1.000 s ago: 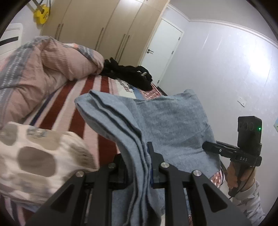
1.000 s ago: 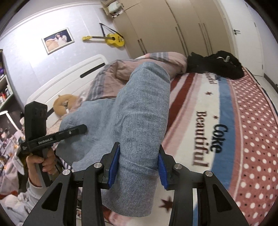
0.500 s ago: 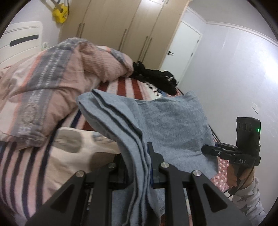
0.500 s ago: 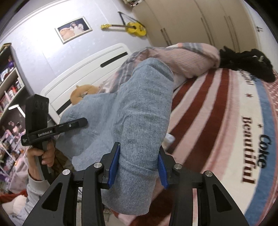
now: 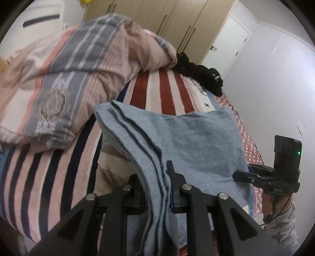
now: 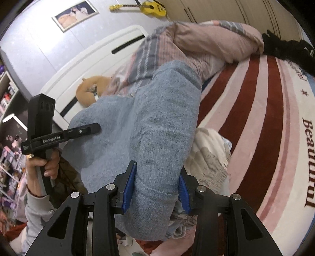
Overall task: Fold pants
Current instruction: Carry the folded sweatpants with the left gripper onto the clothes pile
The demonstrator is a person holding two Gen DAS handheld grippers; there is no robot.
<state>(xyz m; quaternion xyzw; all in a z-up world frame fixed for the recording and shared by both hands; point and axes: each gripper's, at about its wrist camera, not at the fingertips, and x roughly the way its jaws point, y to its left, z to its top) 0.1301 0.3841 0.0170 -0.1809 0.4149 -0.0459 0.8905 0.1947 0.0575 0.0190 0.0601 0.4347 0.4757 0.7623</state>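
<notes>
Pants of soft blue-grey knit point(image 5: 198, 141) hang folded in the air over the striped bed blanket point(image 5: 165, 88) — my left gripper point(image 5: 155, 189) clamps the stacked edges, my right gripper point(image 6: 155, 185) pinches a thick roll. If either bunch slips out, the layers could splay — undoing the fold.

Grey-blue pants point(image 5: 198, 137), red-and-white striped bedspread point(image 5: 167, 92), pink quilt point(image 5: 82, 59) with grey bands, yellow guitar point(image 6: 145, 7).
</notes>
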